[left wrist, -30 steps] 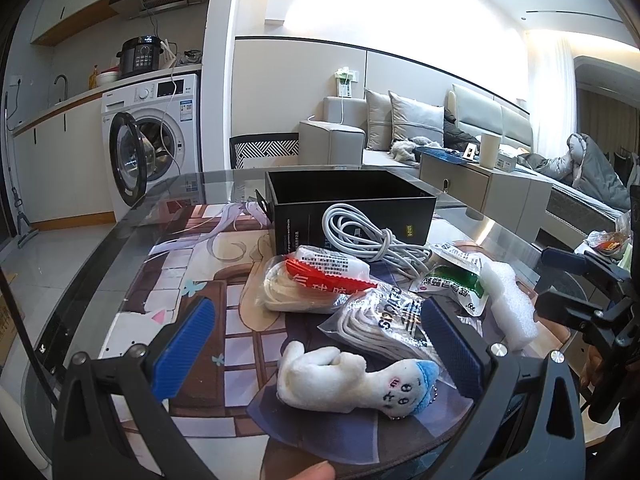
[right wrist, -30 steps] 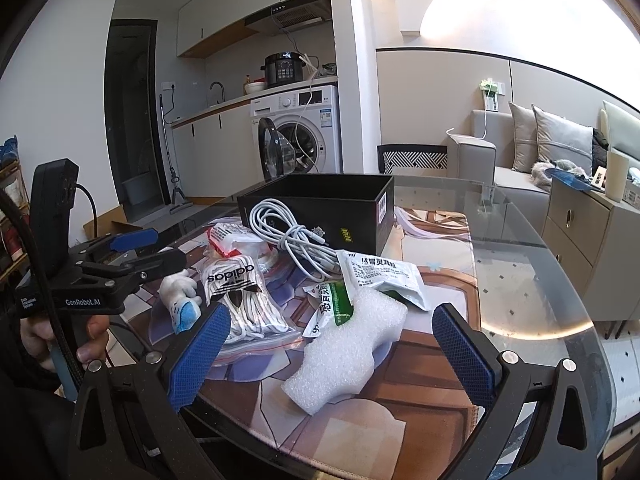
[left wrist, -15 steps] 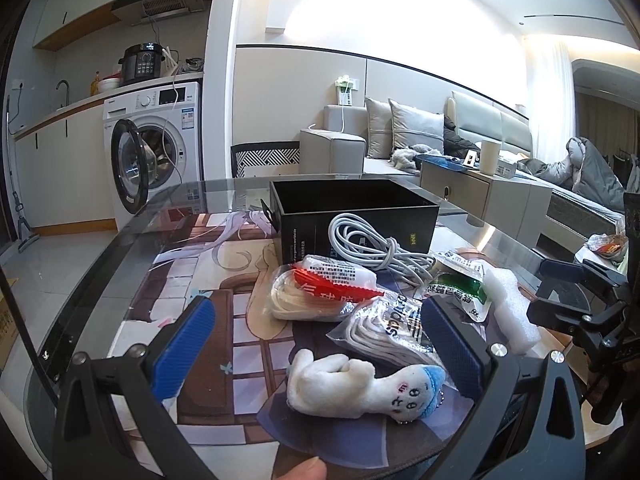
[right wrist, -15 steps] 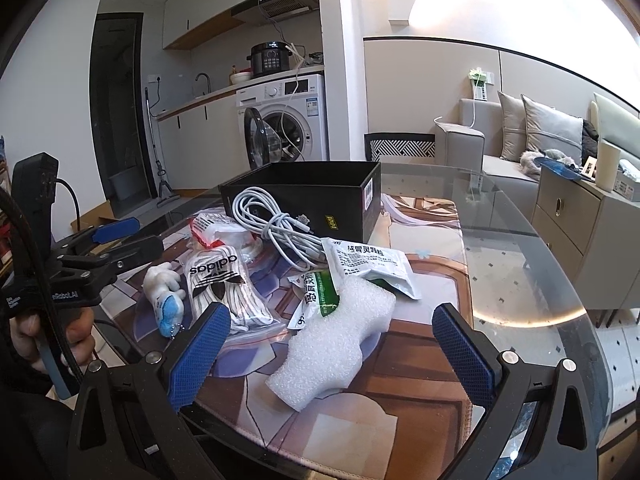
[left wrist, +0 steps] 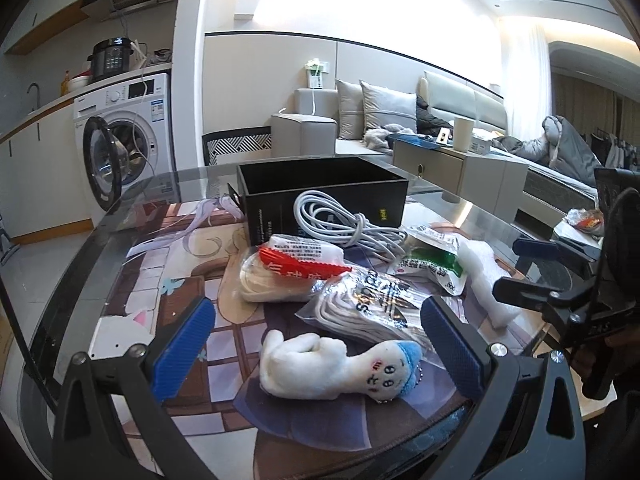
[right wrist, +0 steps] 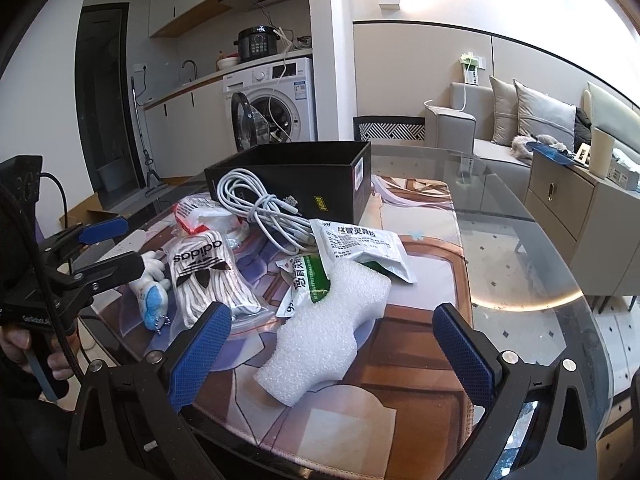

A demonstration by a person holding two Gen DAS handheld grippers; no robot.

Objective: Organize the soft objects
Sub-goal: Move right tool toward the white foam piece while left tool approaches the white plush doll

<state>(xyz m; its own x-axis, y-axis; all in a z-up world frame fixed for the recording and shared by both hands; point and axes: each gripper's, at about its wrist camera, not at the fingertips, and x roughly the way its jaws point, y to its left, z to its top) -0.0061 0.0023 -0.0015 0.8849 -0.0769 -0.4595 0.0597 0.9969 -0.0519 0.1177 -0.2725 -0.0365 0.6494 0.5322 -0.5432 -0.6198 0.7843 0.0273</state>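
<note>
1. Left gripper (left wrist: 318, 346): jaws spread wide, nothing between the blue pads; pointing out level over the table edge toward 12 o'clock.
2. In the right wrist view it sits at 9 o'clock (right wrist: 108, 246), seen side-on, fingers apart, aimed toward 3 o'clock.
3. Hand (right wrist: 24, 350) wraps its handle at about 8 o'clock, dark sleeve below.
4. Right gripper (right wrist: 330, 346): jaws wide apart, empty, pointing toward 12 o'clock.
5. In the left wrist view it shows at 3 o'clock (left wrist: 520, 268), fingers apart, tips aimed toward 9 o'clock.
</note>
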